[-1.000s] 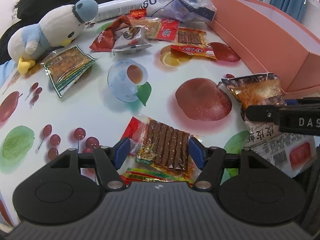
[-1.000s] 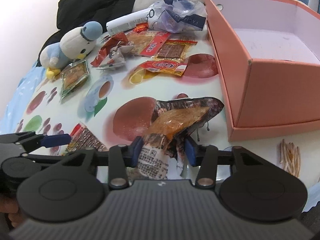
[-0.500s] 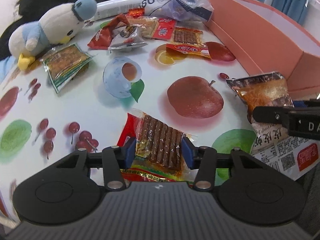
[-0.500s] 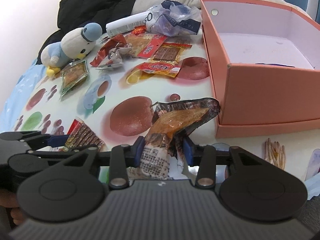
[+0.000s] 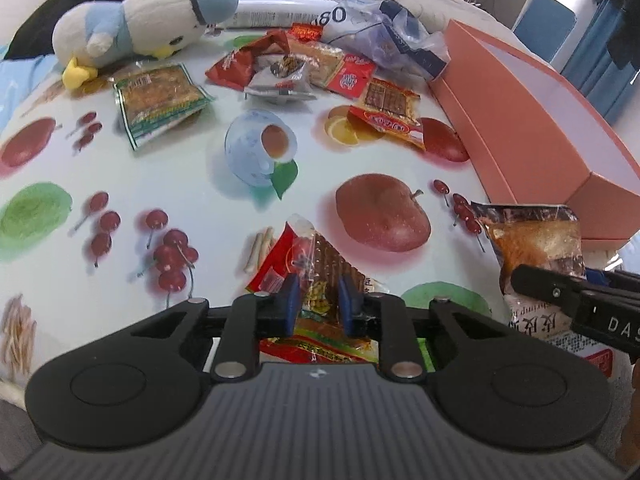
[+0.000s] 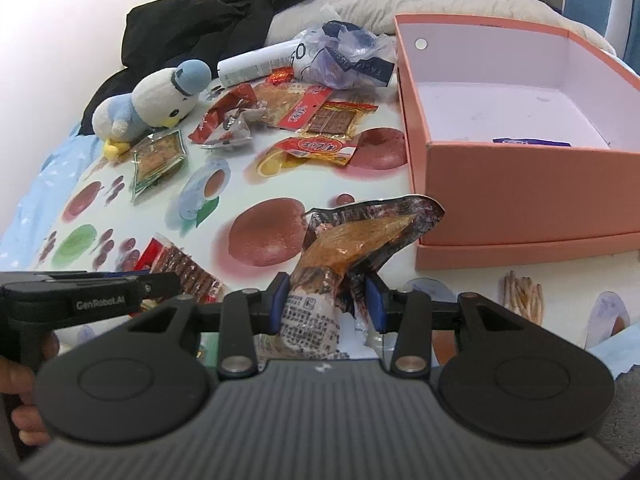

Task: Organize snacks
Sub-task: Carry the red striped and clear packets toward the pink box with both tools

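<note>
My left gripper [image 5: 318, 300] is closing its jaws on a red packet of brown snack sticks [image 5: 320, 256]. The blue pads press its sides and the packet buckles upward off the fruit-print tablecloth. My right gripper [image 6: 326, 304] is shut on a dark foil packet with orange contents [image 6: 360, 236], held tilted just above the cloth. That packet also shows at the right of the left wrist view [image 5: 536, 240]. A pink open box [image 6: 520, 184] stands right beside it, with a small purple item inside.
A heap of snack packets [image 5: 320, 68] lies at the back with a green packet [image 5: 160, 100], a plush bird [image 5: 140, 28], a white tube [image 6: 256, 64] and a plastic bag [image 6: 344, 56]. Dark clothing and bedding lie beyond. The table edge runs near my grippers.
The left jaws have narrowed onto the red stick packet, which has folded up between the pads. Both grippers have risen slightly; the right still holds its foil packet.
</note>
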A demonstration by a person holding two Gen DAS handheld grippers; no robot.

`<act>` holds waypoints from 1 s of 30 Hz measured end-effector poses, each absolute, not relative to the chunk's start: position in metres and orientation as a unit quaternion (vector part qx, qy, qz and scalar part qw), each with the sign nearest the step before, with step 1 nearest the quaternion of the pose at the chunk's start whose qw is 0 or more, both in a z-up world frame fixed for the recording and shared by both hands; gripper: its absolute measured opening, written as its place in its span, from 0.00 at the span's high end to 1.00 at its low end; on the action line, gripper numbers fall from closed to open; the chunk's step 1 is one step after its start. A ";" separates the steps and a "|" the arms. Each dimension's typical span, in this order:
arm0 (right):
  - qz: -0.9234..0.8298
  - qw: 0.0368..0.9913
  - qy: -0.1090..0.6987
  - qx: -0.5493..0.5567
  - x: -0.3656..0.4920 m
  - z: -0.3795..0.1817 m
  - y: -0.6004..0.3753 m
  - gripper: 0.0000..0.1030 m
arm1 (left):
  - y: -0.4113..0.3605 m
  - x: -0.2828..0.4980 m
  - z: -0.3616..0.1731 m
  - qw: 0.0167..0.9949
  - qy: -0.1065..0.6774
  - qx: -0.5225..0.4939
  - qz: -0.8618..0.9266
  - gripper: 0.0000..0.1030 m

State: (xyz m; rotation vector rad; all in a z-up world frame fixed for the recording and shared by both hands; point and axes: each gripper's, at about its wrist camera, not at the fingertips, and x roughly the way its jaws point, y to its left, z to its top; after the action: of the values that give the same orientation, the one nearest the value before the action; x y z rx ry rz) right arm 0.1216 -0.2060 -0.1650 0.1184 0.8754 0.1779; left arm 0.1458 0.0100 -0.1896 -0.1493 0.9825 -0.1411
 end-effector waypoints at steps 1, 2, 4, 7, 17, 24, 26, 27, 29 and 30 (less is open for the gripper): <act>0.083 0.899 0.426 0.057 0.121 -0.166 -0.207 0.58 | 0.010 0.145 -0.191 0.876 0.472 -0.075 -0.068 0.79; 0.082 0.898 0.428 0.058 0.119 -0.167 -0.209 0.58 | 0.010 0.144 -0.191 0.875 0.472 -0.079 -0.067 0.80; 0.080 0.897 0.430 0.057 0.116 -0.168 -0.211 0.58 | 0.009 0.141 -0.191 0.876 0.469 -0.083 -0.068 0.82; 0.080 0.895 0.436 0.060 0.110 -0.168 -0.213 0.58 | 0.007 0.141 -0.190 0.875 0.471 -0.085 -0.066 0.84; 0.080 0.900 0.423 0.067 0.098 -0.152 -0.221 0.58 | -0.006 0.134 -0.166 0.881 0.460 -0.085 -0.066 0.90; 0.077 0.907 0.408 0.072 0.083 -0.131 -0.228 0.58 | -0.010 0.121 -0.135 0.888 0.445 -0.100 -0.059 0.92; 0.077 0.909 0.403 0.075 0.079 -0.125 -0.230 0.58 | -0.012 0.116 -0.125 0.891 0.439 -0.099 -0.061 0.92; 0.077 0.910 0.401 0.076 0.076 -0.121 -0.230 0.58 | -0.012 0.113 -0.119 0.893 0.435 -0.101 -0.061 0.92; 0.077 0.913 0.394 0.078 0.072 -0.114 -0.232 0.58 | -0.014 0.108 -0.107 0.896 0.427 -0.102 -0.063 0.92; 0.077 0.914 0.391 0.078 0.070 -0.111 -0.232 0.58 | -0.014 0.104 -0.100 0.898 0.422 -0.102 -0.064 0.92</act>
State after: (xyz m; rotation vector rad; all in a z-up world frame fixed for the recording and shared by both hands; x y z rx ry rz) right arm 0.0698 -0.2321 -0.1105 0.1615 0.8047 0.1586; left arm 0.1044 -0.0144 -0.0998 -0.2106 0.8742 -0.1331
